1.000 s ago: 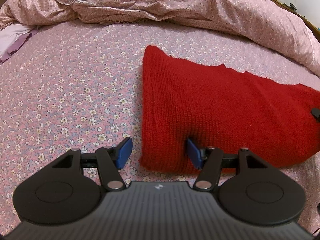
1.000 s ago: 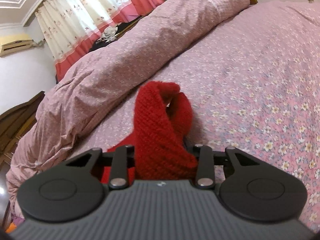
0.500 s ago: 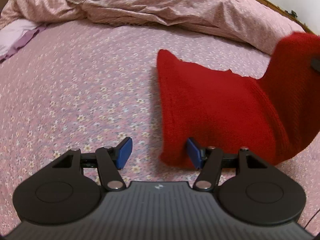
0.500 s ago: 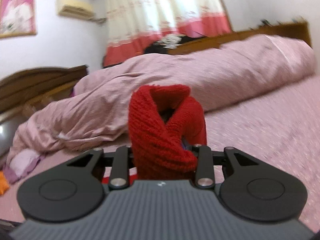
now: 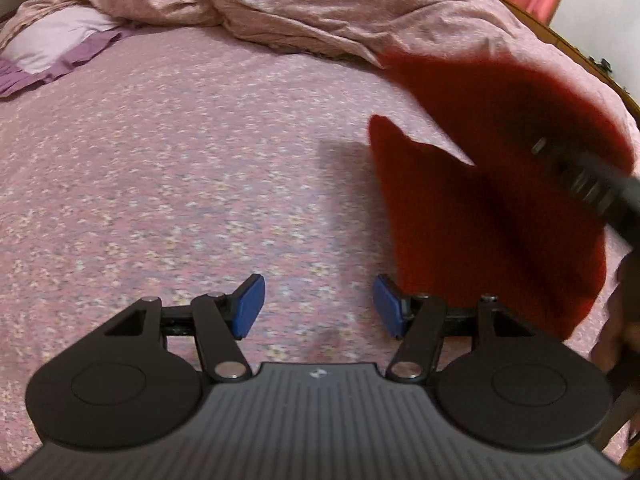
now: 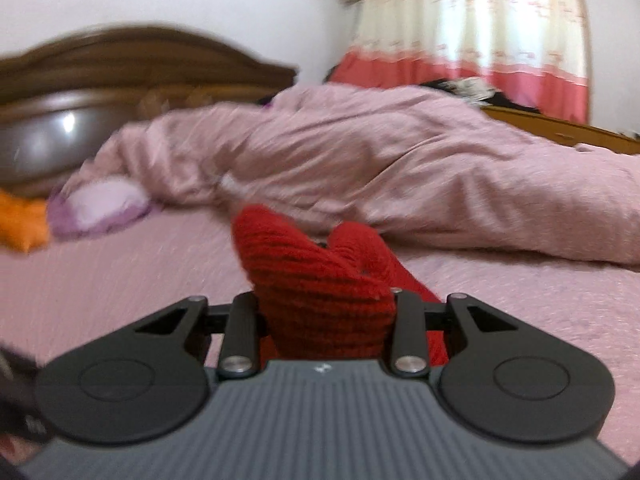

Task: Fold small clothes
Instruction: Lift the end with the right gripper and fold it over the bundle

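A red knitted garment (image 5: 480, 216) lies on the flowered bedsheet (image 5: 180, 160) at the right of the left wrist view, with one end lifted and swung over itself. My right gripper (image 6: 326, 312) is shut on a bunched end of that red garment (image 6: 320, 280) and holds it above the bed; it also shows in the left wrist view (image 5: 592, 184) at the right edge. My left gripper (image 5: 318, 306) is open and empty, low over the sheet, with its right fingertip (image 5: 386, 306) beside the garment's near corner.
A rumpled pink duvet (image 5: 320, 4) is heaped along the far side of the bed. A lilac pillow (image 5: 52, 48) lies at the far left, with something orange (image 6: 20, 224) beside it. A dark wooden headboard (image 6: 100, 92) and curtains (image 6: 472, 40) stand behind.
My right gripper has lifted the garment's end and carried it up and leftward over the rest. My left gripper has drawn back left off the garment, still open.
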